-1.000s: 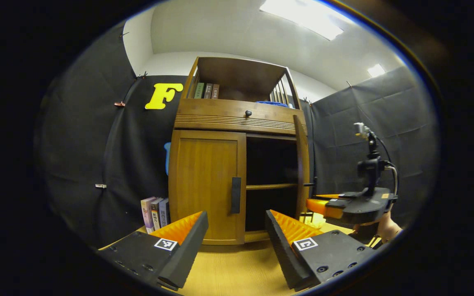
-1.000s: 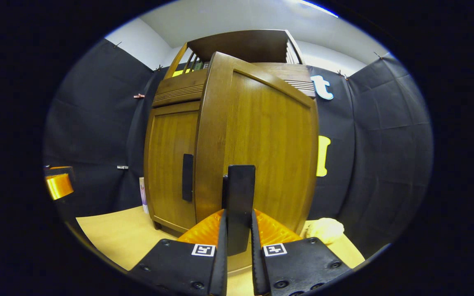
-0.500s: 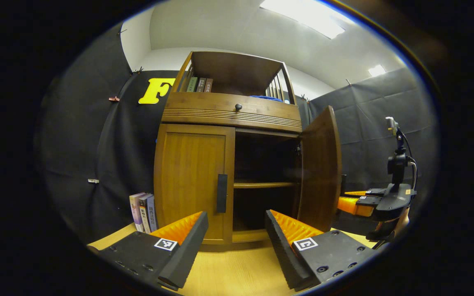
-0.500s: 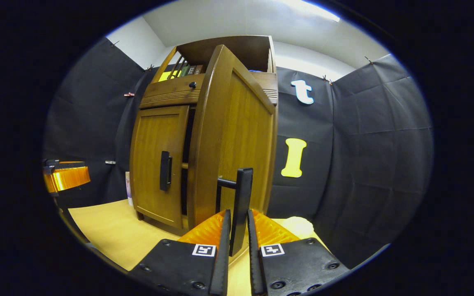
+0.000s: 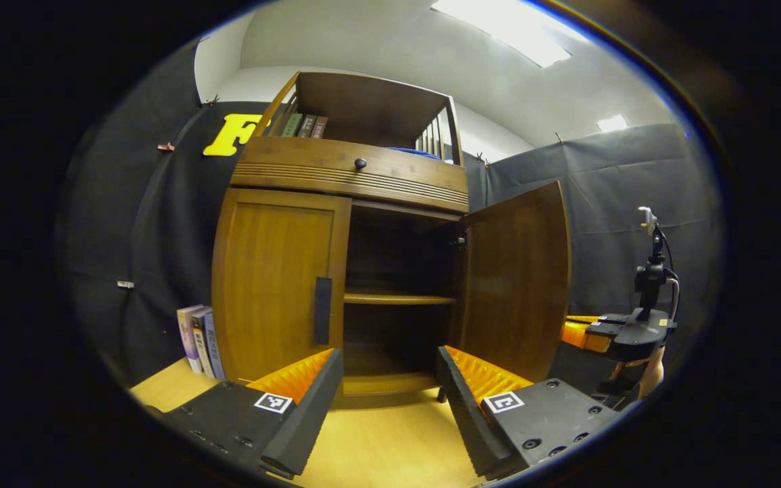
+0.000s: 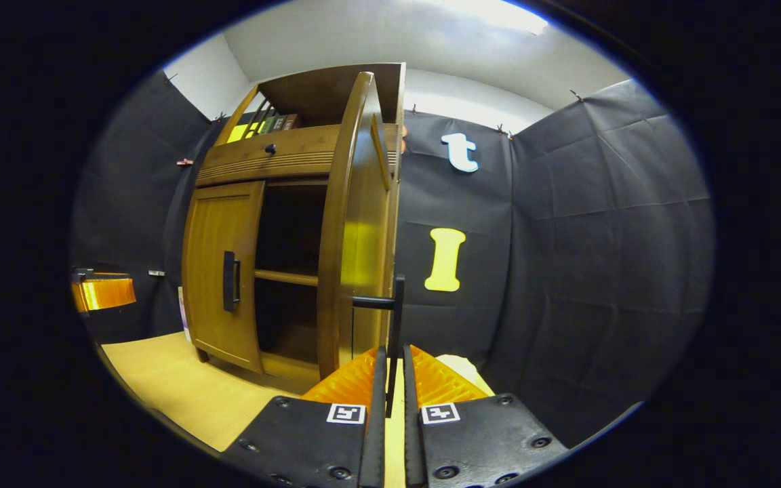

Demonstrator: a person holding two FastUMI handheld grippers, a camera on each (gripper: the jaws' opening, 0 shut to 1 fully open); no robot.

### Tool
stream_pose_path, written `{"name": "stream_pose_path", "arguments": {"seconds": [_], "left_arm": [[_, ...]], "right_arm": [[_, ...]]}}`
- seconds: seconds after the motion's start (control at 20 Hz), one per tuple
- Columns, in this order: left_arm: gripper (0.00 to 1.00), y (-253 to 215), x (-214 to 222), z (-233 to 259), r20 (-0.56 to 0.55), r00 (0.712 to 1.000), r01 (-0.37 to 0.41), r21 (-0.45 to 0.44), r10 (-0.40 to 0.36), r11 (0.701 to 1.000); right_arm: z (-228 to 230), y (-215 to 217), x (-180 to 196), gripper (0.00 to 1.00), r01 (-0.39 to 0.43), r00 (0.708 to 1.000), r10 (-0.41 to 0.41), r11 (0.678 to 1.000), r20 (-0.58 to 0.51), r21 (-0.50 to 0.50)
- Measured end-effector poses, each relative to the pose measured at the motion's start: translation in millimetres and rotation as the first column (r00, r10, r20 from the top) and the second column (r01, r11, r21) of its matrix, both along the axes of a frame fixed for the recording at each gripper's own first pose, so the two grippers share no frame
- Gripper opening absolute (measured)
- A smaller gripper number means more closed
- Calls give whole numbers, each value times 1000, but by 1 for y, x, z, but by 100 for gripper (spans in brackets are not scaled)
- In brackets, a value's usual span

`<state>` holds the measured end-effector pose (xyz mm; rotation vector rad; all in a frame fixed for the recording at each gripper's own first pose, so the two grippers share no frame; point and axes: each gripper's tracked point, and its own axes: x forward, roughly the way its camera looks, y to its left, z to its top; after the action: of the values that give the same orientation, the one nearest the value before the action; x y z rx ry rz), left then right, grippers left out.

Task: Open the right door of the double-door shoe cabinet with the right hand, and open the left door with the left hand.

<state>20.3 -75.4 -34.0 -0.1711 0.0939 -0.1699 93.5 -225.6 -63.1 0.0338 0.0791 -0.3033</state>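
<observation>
Right gripper (image 6: pixel 390 379) clenching right door handle (image 6: pixel 396 325), door (image 5: pixel 516 281) standing wide open, left gripper (image 5: pixel 387 379) w/ jaws spread, hovering near closed left door (image 5: pixel 275 285) of shoe cabinet (image 5: pixel 350 169)

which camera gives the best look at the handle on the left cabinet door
The left gripper view: the left door's handle faces the camera nearly square on, a dark vertical bar just beyond the open left gripper. In the right gripper view the same handle is smaller, off to the side and seen at an angle.
</observation>
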Motion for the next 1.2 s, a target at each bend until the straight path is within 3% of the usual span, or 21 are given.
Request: {"name": "stream_pose_path", "arguments": {"seconds": [0.25,0.5,0.55,0.6,0.65,0.7,0.8,1.05,1.2], "left_arm": [[87,-22,2,-1,-8,999,53,-29,-53,998],[87,-15,15,0,6,1000,6,-2,-6,1000],[87,-12,21,0,9,1000,-2,1,2,1000],[87,-9,27,0,14,1000,-9,4,9,1000],[87,-5,37,-1,18,1000,-17,5,17,1000],[84,-1,45,-3,19,1000,-22,6,22,1000],[87,9,62,-10,13,999,-44,4,44,999],[86,40,109,-20,44,985,-167,64,165,984],[86,54,135,-27,67,978,-202,100,196,974]], "right_arm": [[-1,-29,-10,16,29,1000,-29,998,5,60],[-10,-21,-19,19,-22,1000,23,997,-11,72],[-7,-17,-23,14,-29,1000,29,998,-5,60],[-1,-15,-30,19,-31,1000,30,999,9,42],[6,-14,-36,14,-27,999,27,999,30,22],[11,-13,-42,19,-21,999,21,1000,47,6],[18,-8,-53,21,-17,998,17,1000,68,0],[32,0,-77,95,-19,993,22,999,114,-27],[37,-6,-86,96,16,991,-9,998,131,-53]]}}
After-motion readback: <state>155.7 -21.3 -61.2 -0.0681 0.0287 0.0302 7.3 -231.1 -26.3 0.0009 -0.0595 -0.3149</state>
